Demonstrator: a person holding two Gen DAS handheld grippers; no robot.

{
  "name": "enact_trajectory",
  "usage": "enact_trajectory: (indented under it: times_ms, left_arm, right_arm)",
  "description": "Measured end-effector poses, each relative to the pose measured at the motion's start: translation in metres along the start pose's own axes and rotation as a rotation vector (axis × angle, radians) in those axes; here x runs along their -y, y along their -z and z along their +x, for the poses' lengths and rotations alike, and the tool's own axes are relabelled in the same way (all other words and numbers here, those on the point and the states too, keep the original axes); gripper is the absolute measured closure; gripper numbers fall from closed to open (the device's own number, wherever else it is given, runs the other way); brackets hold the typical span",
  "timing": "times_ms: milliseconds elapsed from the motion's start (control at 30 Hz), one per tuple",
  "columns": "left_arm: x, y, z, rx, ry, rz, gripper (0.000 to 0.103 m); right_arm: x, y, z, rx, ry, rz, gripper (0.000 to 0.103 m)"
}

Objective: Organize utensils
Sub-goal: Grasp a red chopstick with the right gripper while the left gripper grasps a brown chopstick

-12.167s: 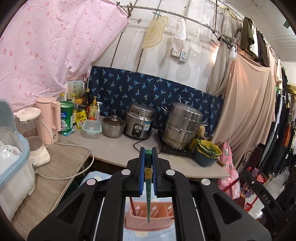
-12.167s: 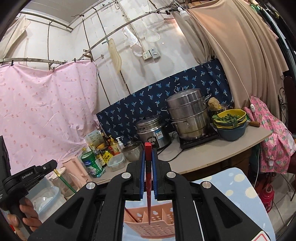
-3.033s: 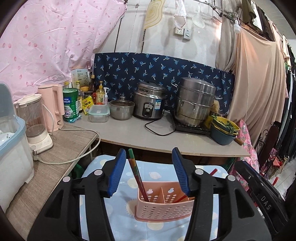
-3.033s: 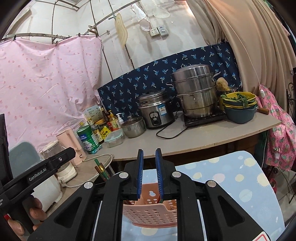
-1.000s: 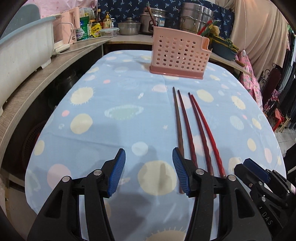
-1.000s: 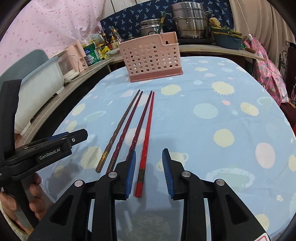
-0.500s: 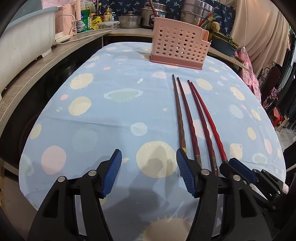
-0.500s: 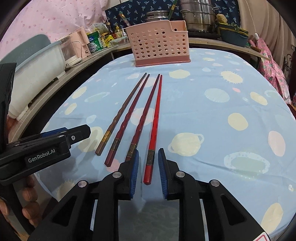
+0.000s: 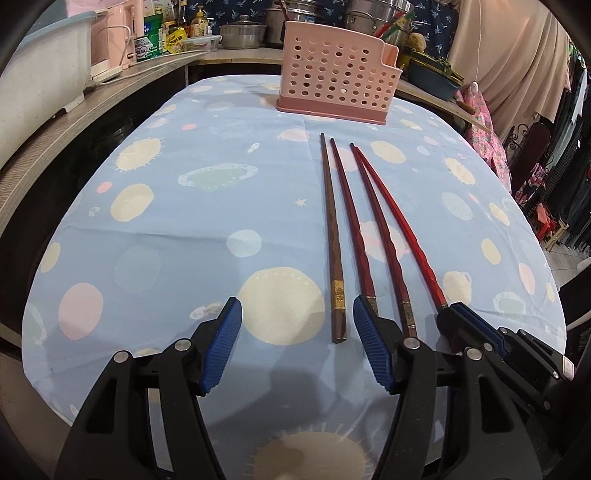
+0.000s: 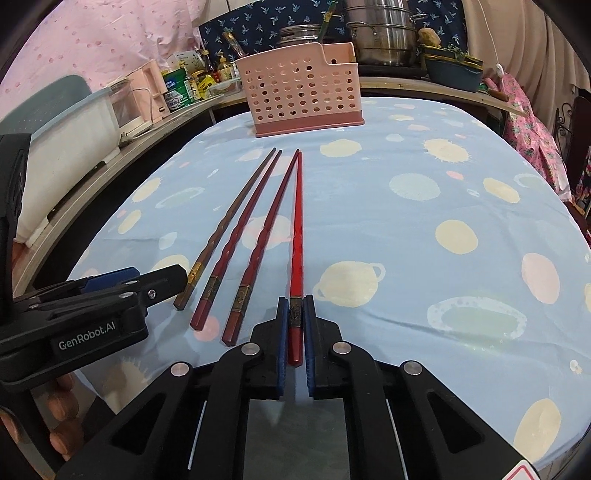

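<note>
Right, four long chopsticks lie side by side on the surface (image 9: 155, 236) under its pale blue cloth with cream and pink planet spots, their tips all aimed at the pink perforated plastic utensil basket (image 9: 338, 75) standing upright at the far end. Over on the right wrist view, the right gripper (image 10: 294, 308) sits low at the near edge with its blue-padded fingers (image 10: 282, 332) drawn in narrow on either side of the bright red chopstick (image 10: 296, 236), closed around its thick banded end; that stick rests flat on the cloth, the outermost of the row. Just beside it lies the dark red twisted chopstick (image 10: 264, 236), then another dark red chopstick (image 10: 240, 229), then the brown wooden chopstick with a gold band (image 10: 225, 221) on the far left, the thin tips of each pair nearly touching. Switching to the left wrist view, the left gripper (image 9: 297, 314) hovers with its blue fingers (image 9: 221, 343) spread wide and gripping nothing; the brown chopstick's butt end lies between them, close to the right-hand finger, not touching either pad. More utensils poke up out of the basket's far compartment. Behind the surface, a counter (image 10: 424, 90) carries steel pots (image 10: 382, 31), bottles and a pink kettle (image 10: 147, 92).
</note>
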State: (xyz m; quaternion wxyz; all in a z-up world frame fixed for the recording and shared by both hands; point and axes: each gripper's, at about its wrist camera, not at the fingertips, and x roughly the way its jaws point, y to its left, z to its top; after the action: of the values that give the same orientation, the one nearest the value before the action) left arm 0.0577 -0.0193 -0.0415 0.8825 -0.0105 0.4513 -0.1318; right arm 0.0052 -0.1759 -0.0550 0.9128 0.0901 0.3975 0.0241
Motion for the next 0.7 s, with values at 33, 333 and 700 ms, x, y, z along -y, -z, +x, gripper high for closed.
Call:
enact_trajectory:
  times_ms: [33,333,700]
  left_arm:
    - [0.0002,0.0,0.001,-0.003,0.001,-0.001,0.043]
    - [0.0044,-0.0015,0.0062,-0.005,-0.018,0.008,0.044]
    - [0.007,-0.0042,0.0076,-0.02,-0.019,0.021,0.085]
  right_arm:
    - [0.0022,-0.0001,-0.0004,0.0,0.0,0.007,0.096]
    - [0.0082,-0.0003,-0.001,-0.001,-0.007,0.026,0.096]
    - [0.0084,-0.0001,-0.001,-0.002,-0.01,0.032,0.096]
